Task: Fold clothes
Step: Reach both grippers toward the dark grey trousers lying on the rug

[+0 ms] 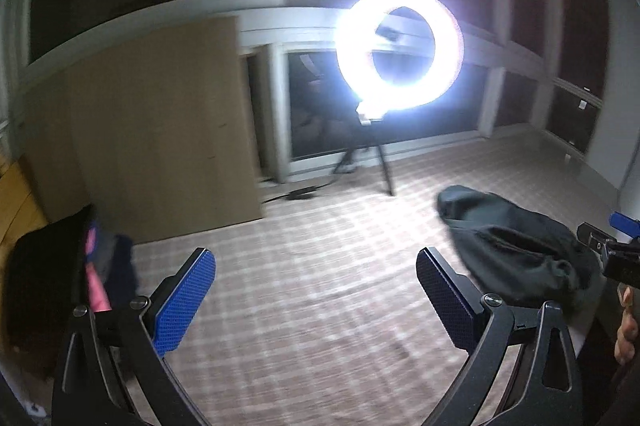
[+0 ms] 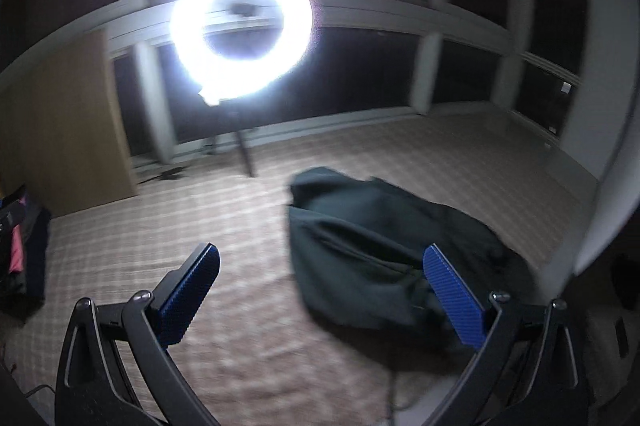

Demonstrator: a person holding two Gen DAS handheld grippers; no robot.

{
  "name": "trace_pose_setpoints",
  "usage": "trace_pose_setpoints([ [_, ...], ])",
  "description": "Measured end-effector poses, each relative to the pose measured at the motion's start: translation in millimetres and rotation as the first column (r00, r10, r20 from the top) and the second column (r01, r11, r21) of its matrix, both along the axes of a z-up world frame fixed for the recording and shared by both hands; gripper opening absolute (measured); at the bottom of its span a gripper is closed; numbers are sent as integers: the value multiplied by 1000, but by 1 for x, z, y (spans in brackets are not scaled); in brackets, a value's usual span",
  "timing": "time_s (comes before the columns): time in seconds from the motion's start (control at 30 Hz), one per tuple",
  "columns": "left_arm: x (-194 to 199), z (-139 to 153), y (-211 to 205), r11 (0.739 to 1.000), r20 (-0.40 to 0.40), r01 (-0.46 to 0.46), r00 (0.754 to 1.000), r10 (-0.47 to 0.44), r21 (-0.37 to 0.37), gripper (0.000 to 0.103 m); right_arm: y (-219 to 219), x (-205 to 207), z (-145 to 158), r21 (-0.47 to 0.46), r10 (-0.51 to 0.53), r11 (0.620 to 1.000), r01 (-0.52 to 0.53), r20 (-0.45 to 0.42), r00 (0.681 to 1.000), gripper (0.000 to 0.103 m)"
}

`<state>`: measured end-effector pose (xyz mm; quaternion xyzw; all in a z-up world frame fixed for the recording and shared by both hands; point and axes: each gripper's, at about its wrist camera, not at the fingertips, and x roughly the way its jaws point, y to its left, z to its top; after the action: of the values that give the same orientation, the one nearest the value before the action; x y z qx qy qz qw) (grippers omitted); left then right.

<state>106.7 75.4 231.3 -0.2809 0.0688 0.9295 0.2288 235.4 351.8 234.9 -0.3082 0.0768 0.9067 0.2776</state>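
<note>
Both grippers, left gripper (image 1: 316, 300) and right gripper (image 2: 320, 292), hover with fingers spread, empty. The dark green garment (image 2: 384, 258) lies crumpled on the plaid-covered bed (image 2: 248, 338) at two o'clock; best pinch separate edges, not bunched cloth.

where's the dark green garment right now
The crumpled dark green garment lies on the checked carpet, right of centre in both wrist views, ahead of the open right hand-held gripper and right of the ring light's tripod.

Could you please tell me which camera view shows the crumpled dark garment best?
The right wrist view: the dark garment lies nearly whole and central. The left wrist view catches it smaller at the right edge.
</note>
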Motion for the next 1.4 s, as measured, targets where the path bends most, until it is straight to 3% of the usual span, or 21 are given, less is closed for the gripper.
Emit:
trace_pose_setpoints([
  [0.33,24,-1,111,977,17,210,978,-209,-25,101,73,48,4,22,-159,987,159,3,987,103],
  [0.5,41,-2,174,949,19,313,950,-313,-42,101,111,63,6,22,-191,981,191,-4,982,103],
  [0.63,57,-17,224,915,56,399,917,-396,-62,101,165,92,-1,-25,-266,964,266,-7,964,103],
  [0.73,76,-34,263,873,103,484,873,-476,-63,101,218,128,-14,-105,-356,930,353,-9,934,102],
  [0.83,101,-56,307,813,158,577,811,-563,-69,101,255,158,-27,-128,-421,899,418,7,907,99],
  [0.9,122,-72,339,761,193,642,761,-620,-87,101,275,177,-38,-134,-450,883,449,25,893,99],
  [1.13,197,-132,429,583,258,770,637,-727,-258,101,330,212,-86,-242,-473,845,477,77,878,99],
  [1.23,221,-152,453,531,257,774,622,-740,-344,101,344,214,-103,-278,-470,834,476,93,878,98],
  [1.33,230,-173,478,485,233,745,627,-743,-457,98,357,213,-114,-314,-456,830,460,92,885,96],
  [1.4,229,-184,490,466,229,722,638,-736,-511,77,364,209,-120,-339,-440,830,443,90,893,92],
])
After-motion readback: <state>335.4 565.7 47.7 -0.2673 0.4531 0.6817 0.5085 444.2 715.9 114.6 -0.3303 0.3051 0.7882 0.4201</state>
